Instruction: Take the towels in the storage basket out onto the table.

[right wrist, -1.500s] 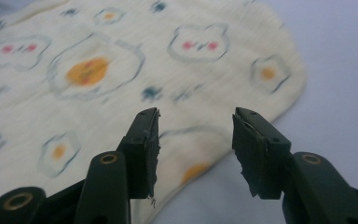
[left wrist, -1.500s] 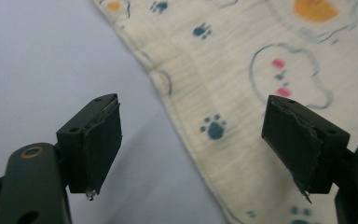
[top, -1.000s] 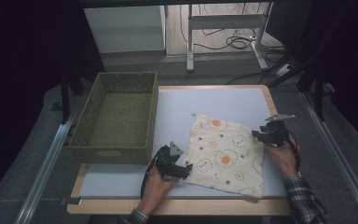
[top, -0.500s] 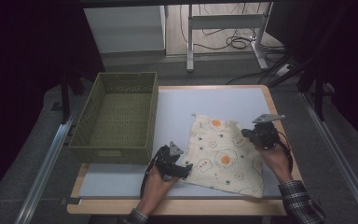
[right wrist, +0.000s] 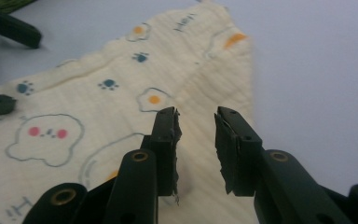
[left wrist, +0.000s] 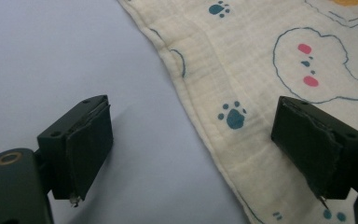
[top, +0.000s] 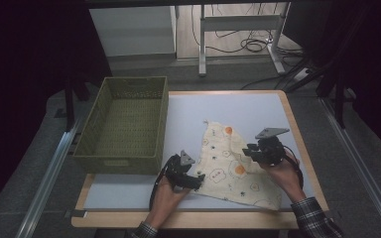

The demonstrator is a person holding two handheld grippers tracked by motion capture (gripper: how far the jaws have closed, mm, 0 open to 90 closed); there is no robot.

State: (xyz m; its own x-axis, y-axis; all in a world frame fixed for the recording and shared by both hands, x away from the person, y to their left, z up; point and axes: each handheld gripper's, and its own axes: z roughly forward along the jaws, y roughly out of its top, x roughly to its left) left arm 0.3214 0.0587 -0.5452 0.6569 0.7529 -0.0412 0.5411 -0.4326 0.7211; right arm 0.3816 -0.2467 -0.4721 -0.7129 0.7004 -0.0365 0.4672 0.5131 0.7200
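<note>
Cloth [top: 233, 166] — cream, printed with eggs and paw marks, laid flat on the bench [top: 238, 106], right of centre. Basket [top: 124, 124] — green woven, stood at the left edge. Left tongs [left wrist: 193, 154] spread wide across the cloth's hem; right tongs [right wrist: 196, 140] narrowly parted above the cloth, nothing held.

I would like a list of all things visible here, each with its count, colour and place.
Cloth: one, cream with printed eggs and paw marks, lying flat on the table's near right part.
Basket: one, green woven, at the table's left side.
Table: one, pale top with wooden rim, centre.
Cables: several, dark, on the floor behind the table.
Left gripper: one, black, open, jaws astride the cloth's near left edge.
Right gripper: one, black, open, above the cloth's right part.
Hands: two, holding the grippers.
</note>
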